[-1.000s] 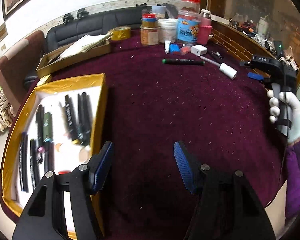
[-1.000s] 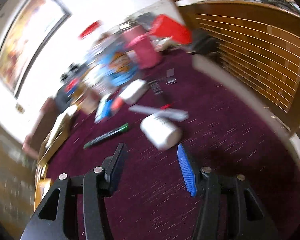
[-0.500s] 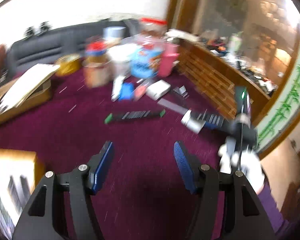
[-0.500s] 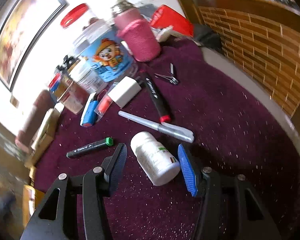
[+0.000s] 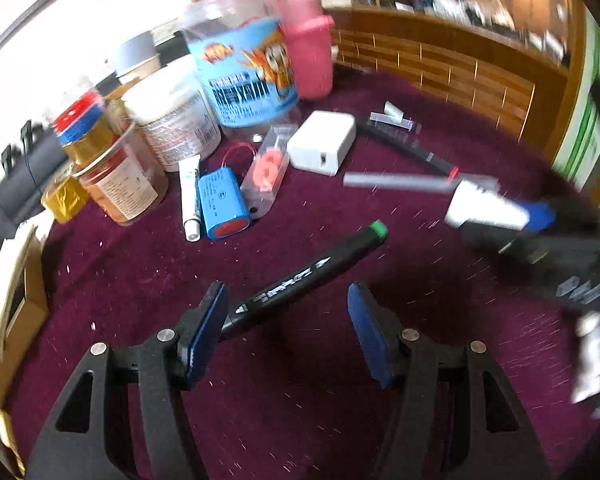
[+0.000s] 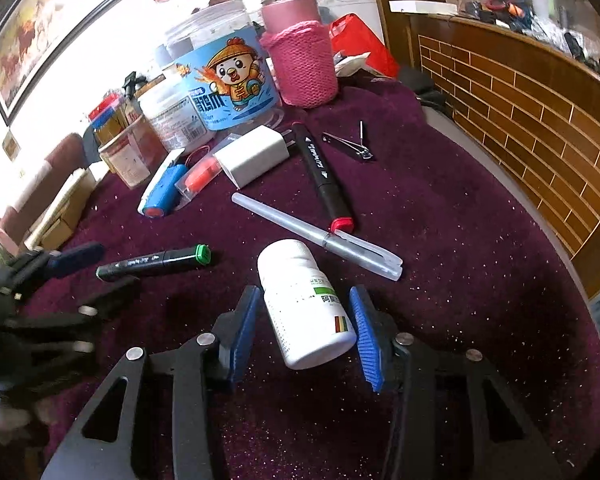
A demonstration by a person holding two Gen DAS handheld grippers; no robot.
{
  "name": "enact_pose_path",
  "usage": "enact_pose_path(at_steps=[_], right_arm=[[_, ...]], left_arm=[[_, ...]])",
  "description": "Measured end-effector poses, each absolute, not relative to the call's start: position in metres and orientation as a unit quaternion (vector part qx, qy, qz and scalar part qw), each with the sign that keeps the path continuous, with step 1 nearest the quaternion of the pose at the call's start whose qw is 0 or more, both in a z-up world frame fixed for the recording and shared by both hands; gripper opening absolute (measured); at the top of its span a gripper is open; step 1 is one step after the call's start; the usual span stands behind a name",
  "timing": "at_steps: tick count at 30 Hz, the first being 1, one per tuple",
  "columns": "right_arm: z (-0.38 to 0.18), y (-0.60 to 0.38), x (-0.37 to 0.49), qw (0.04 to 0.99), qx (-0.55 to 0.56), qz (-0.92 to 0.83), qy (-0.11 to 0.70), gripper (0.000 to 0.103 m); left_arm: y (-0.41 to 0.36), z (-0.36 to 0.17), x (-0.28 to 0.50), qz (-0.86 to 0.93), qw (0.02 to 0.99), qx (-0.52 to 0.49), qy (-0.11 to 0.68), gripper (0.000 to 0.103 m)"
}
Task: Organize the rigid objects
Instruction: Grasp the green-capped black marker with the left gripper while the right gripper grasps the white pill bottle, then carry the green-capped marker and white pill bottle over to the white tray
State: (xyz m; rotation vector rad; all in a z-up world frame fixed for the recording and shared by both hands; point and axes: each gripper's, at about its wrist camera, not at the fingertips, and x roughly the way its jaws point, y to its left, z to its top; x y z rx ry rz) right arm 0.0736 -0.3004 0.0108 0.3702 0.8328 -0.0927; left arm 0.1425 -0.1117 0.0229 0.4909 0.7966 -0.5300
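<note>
The right gripper (image 6: 304,328), two black arms tipped with ribbed blue pads, sits low in the centre of its frame; its jaws have just been closing and now stand narrowly parted around a smooth white plastic pill bottle (image 6: 306,308) lying on its side, with slim gaps showing at both pads, so no firm grip is visible. Just above the bottle lies a translucent grey capped pen (image 6: 320,236), and above that a black marker with a red end (image 6: 324,176). The left gripper (image 5: 288,332), of the same build, fills the bottom of its frame with jaws about half open and empty; the black tip of a black marker with a green end (image 5: 308,276) lies just beside its left pad (image 5: 206,332). Everything rests on a fuzzy, lint-specked maroon cloth (image 6: 460,240). In the upper left, a white charger block (image 6: 256,156) and a blue battery pack (image 5: 220,204) lie near each other.
</note>
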Motion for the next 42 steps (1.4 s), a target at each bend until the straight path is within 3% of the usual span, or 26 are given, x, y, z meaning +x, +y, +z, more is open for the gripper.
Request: enact_pose_path(at_steps=[3,6,8,9,10,11,24,35,42], right_arm=[[0.011,-0.305,0.072,0.895,0.192,-0.038,0.401,0.041],[0.011,-0.305,0.074,0.894,0.194,-0.036,0.402,0.041],[0.011,-0.305,0.074,0.894,0.192,-0.037,0.402,0.041],[0.011,-0.304,0.074,0.895,0.188,-0.038,0.402,0.041],[0.012,-0.303,0.075,0.896,0.182,-0.040,0.403,0.041],[0.012,-0.302,0.075,0.896,0.179,-0.041,0.403,0.041],[0.010,-0.309,0.069,0.895,0.204,-0.032,0.395,0.036],[0.010,-0.309,0.061,0.891,0.213,-0.027,0.399,0.032],[0.010,-0.285,0.061,0.897,0.178,-0.011,0.405,0.030]], left_arm=[[-0.115,0.011,0.145,-0.254,0.861,0.244,0.366,0.070],[-0.114,0.010,0.150,-0.251,0.864,0.221,0.376,0.071],[-0.113,0.010,0.150,-0.257,0.860,0.205,0.391,0.057],[-0.112,0.010,0.149,-0.269,0.855,0.200,0.397,0.033],[-0.114,0.011,0.148,-0.273,0.852,0.200,0.399,0.019],[-0.115,0.011,0.142,-0.271,0.849,0.207,0.403,0.014],[-0.074,0.026,0.064,-0.236,0.842,0.185,0.448,0.012],[-0.012,0.019,-0.008,-0.217,0.845,0.052,0.486,0.012],[-0.011,0.015,-0.028,-0.201,0.850,0.031,0.486,0.013]])
